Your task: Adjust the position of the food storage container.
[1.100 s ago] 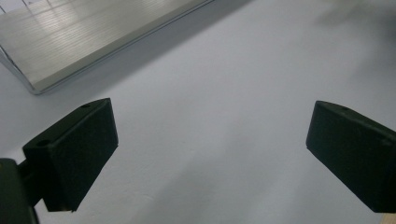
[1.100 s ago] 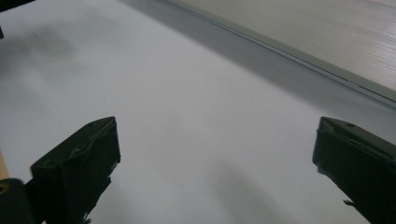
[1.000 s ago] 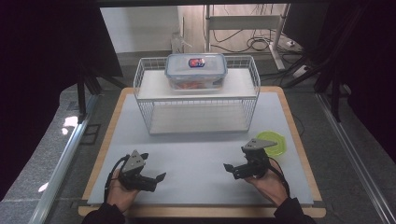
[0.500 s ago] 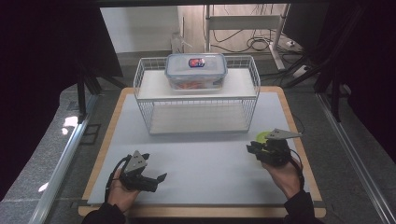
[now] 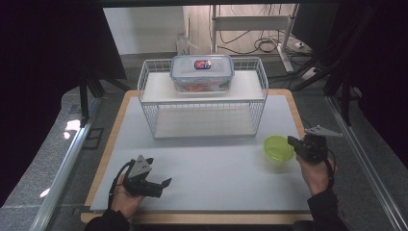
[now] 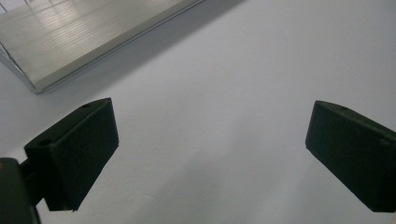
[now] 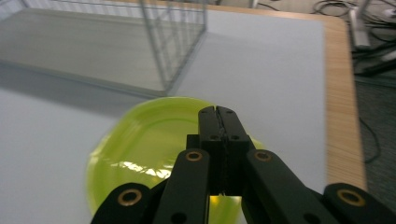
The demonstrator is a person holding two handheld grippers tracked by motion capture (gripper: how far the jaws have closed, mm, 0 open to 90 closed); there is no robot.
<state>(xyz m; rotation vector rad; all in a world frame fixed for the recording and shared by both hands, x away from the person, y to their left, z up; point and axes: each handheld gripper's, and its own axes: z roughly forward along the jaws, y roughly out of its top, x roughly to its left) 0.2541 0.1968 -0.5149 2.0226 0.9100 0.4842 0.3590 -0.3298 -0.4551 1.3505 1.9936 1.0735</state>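
High view: right gripper just at the right rim of the green bowl, which sits on the white mat in front of the wire rack's right corner. Right gripper view: jaws pressed together, nothing between them, tips hovering over the bowl's inside; touching the rim or not, cannot tell. Left gripper parked low near the front left of the mat, jaws spread wide, idle over bare mat in left gripper view. Lidded plastic container on the rack's top shelf, untouched, well apart from both grippers.

Judgement: early stage. Approach to the bowl looks done, grasp not yet made. Left to do: open the right jaws, straddle the rim, clamp, lift, carry. Destination not evident from the scene; lower rack shelf is free and close.
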